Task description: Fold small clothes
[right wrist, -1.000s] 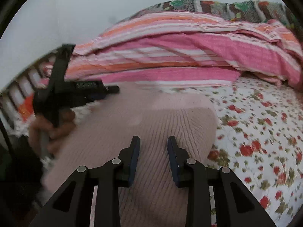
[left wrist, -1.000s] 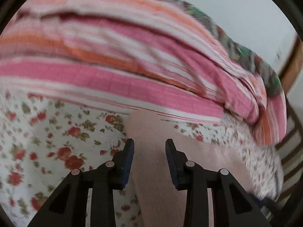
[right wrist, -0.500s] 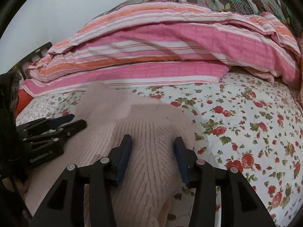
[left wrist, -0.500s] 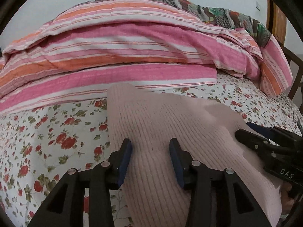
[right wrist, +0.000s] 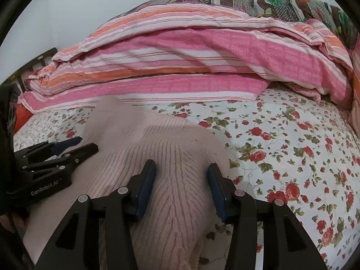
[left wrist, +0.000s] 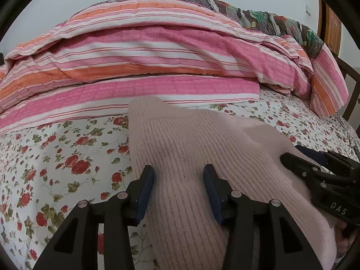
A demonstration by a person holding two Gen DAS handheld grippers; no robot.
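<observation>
Letting go: left hand-held gripper (left wrist: 178, 187) jaws opening, right hand-held gripper (right wrist: 182, 187) jaws apart, pink knit garment (left wrist: 202, 148) between pads unpinched, laid flat on bed (right wrist: 292, 139) for folding

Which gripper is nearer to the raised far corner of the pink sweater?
Left. The left gripper, jaws opening with the sweater between them, sits just short of the corner; the right gripper is farther off to its right.
</observation>
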